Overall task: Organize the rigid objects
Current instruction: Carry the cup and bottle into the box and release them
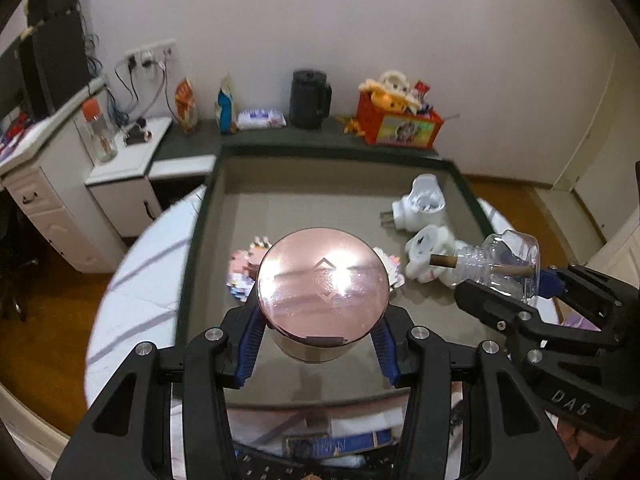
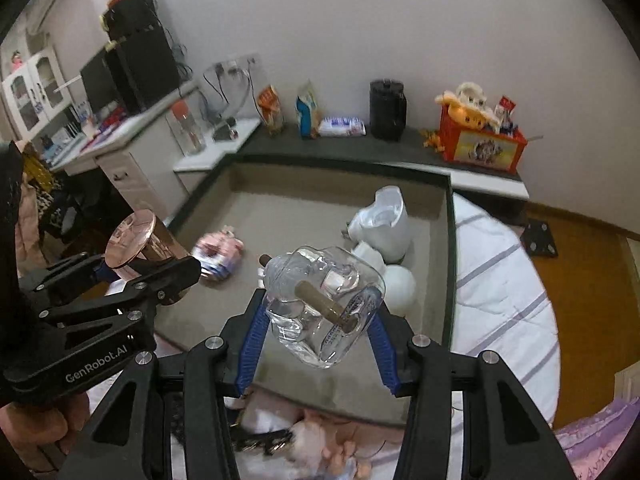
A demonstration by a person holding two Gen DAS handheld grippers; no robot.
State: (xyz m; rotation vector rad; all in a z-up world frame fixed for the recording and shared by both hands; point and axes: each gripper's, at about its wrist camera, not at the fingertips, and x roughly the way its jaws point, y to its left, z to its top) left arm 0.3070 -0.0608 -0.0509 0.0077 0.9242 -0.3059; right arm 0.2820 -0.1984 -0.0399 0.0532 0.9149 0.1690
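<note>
Tray [image 1: 208, 216]: fills mid-frame under both my tongs.
Left gripper [image 1: 316, 344]: I pinch the pink-lidded jar [image 1: 322, 284], centre frame.
Right gripper [image 2: 316, 344]: I clamp the clear bottle [image 2: 324, 304], centre frame.
Only right view: my hand [image 2: 36, 432], lower left.

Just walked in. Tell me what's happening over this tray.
A person is sorting hard objects with two handheld grippers. The left gripper has its jaws closed on a round container with a shiny rose-gold lid. The right gripper clamps a clear glass bottle with a brown wick. Both are held above the dark-rimmed grey tray, where white plug-in devices and a small pink printed packet lie.
</note>
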